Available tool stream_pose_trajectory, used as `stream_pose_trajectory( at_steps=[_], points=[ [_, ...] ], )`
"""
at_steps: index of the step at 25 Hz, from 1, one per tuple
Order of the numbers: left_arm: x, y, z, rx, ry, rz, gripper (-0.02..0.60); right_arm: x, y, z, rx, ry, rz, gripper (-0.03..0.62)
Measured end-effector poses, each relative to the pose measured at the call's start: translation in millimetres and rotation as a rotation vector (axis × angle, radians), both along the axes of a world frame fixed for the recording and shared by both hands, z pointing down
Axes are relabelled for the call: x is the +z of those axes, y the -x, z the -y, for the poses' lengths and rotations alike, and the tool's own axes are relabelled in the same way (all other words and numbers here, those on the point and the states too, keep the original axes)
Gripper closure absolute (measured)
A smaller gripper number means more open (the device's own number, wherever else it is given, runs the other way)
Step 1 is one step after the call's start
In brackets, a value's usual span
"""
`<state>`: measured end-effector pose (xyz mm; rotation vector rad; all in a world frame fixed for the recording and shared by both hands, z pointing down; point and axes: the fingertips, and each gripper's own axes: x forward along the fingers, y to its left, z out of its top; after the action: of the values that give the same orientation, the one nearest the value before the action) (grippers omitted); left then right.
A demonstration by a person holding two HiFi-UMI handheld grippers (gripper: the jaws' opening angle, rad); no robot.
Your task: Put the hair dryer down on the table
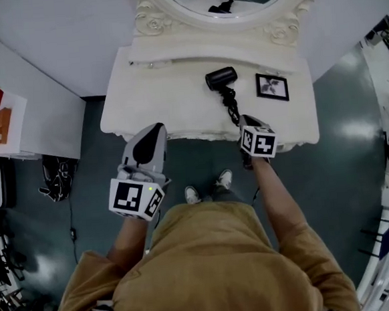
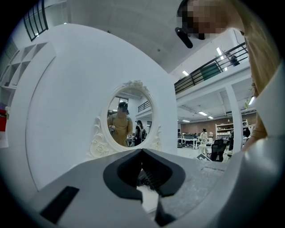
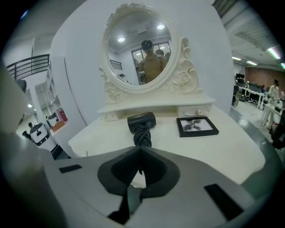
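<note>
The black hair dryer (image 1: 222, 81) lies on the white dressing table (image 1: 169, 93), its handle wrapped in a coiled cord and pointing toward the front edge. My right gripper (image 1: 246, 121) sits just behind the handle's end at that edge, jaws shut with nothing between them. In the right gripper view the hair dryer (image 3: 141, 121) lies flat straight beyond the closed tips of the right gripper (image 3: 141, 149). My left gripper (image 1: 155, 130) hovers off the table's front left, tilted up, shut and empty; in its own view the left gripper (image 2: 142, 152) faces the mirror.
A black picture frame (image 1: 272, 86) lies right of the dryer, also seen as the frame (image 3: 197, 126). An ornate oval mirror (image 3: 141, 51) stands at the table's back. A white cabinet (image 1: 25, 131) and floor cables (image 1: 52, 179) are at the left.
</note>
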<state>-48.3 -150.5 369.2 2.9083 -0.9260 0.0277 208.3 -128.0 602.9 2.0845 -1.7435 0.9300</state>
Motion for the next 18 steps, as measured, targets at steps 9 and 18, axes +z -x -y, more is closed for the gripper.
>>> stream_pose_trajectory(
  at_steps=[9, 18],
  points=[
    [-5.6, 4.7, -7.1, 0.004, -0.018, -0.02, 0.58, -20.3, -9.4, -12.5, 0.037, -0.055, -0.001, 0.591],
    [-21.0, -2.0, 4.4, -0.014, -0.058, -0.033, 0.579, -89.8, -14.1, 4.2, 0.005, -0.229, 0.002, 0.591]
  ],
)
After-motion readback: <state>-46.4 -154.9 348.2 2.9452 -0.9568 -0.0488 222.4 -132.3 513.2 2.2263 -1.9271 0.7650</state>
